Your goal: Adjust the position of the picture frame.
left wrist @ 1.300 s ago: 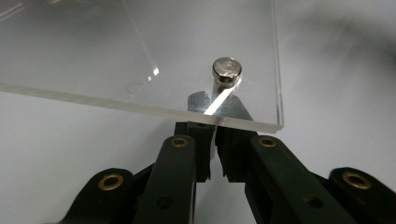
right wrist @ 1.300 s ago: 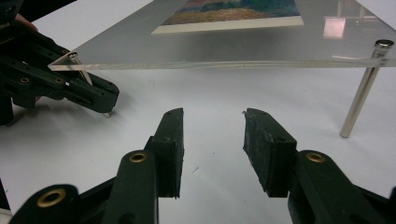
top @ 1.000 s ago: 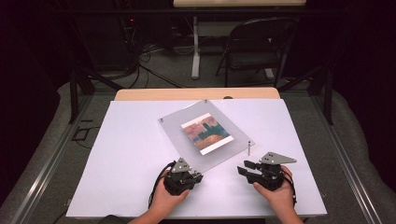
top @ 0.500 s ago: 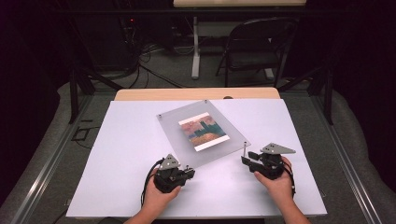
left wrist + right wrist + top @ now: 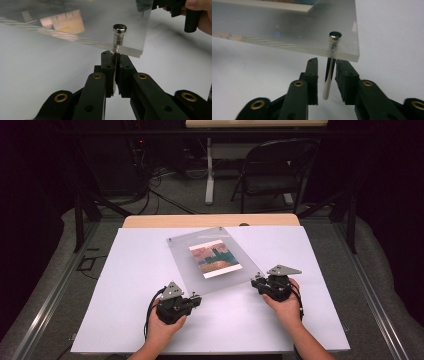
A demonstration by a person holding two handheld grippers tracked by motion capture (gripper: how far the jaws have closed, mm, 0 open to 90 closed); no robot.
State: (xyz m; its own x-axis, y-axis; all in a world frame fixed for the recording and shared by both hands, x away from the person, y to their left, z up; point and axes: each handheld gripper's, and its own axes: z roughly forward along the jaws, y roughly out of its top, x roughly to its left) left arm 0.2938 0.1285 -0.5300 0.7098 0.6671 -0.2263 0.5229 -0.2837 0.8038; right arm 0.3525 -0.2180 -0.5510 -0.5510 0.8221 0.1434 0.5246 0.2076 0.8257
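Clear acrylic frame (image 5: 212,260) with a colour print (image 5: 215,258) lies tilted on the white table (image 5: 125,270), mid-far, its near corners toward each hand. High view gives the layout, but the jaws are too small to read there.

Left gripper (image 5: 192,301) sits at the frame's near-left corner. The left gripper view shows what the high view cannot: its jaws pressed together on the thin shaft of a metal standoff pin (image 5: 118,37) whose capped head stands above the acrylic corner.

Right gripper (image 5: 256,282) is at the near-right corner. The right gripper view shows a second pin (image 5: 331,62) hanging through that corner between the jaws, which have just been closing; a gap remains on both sides, not yet pinching.

Bare table left, right and near of the frame; its far edge is close to the table's far edge.
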